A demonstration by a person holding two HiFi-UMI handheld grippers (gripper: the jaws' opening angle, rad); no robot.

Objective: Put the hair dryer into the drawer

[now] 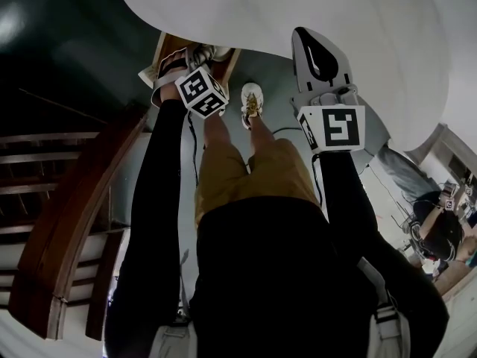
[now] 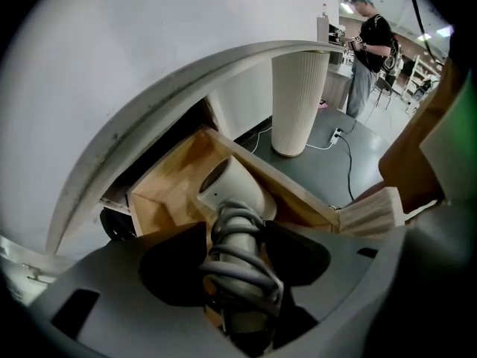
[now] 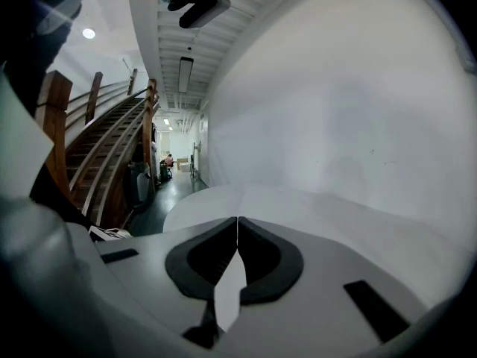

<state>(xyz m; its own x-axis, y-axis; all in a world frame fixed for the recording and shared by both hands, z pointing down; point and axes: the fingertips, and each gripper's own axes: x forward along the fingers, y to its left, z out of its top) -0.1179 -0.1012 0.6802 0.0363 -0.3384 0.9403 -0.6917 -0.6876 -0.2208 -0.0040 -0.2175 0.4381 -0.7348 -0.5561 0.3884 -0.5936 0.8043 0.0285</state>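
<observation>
Hanging over the open drawer [image 2: 173, 179] at lower centre, the hair dryer [image 2: 238, 189] is pinched by the left gripper [image 2: 237, 233]. Lowering and letting go remain, I judge. The right gripper [image 3: 237, 237] is pressed together, empty.

White hair dryer [image 2: 237, 187] with grey cord [image 2: 240, 265], pale wood drawer [image 2: 173, 179], ribbed cream pedestal [image 2: 298, 99], dark grey-green floor [image 2: 369, 151]

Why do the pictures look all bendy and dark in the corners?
The lenses are wide-angle. Left gripper view: the tabletop edge bows, the corners go black, and the hair dryer looks soft near the lens. Head view: the stair rail curves and the floor is dim. Right gripper view: the wall is bright, the hallway tiny.
</observation>
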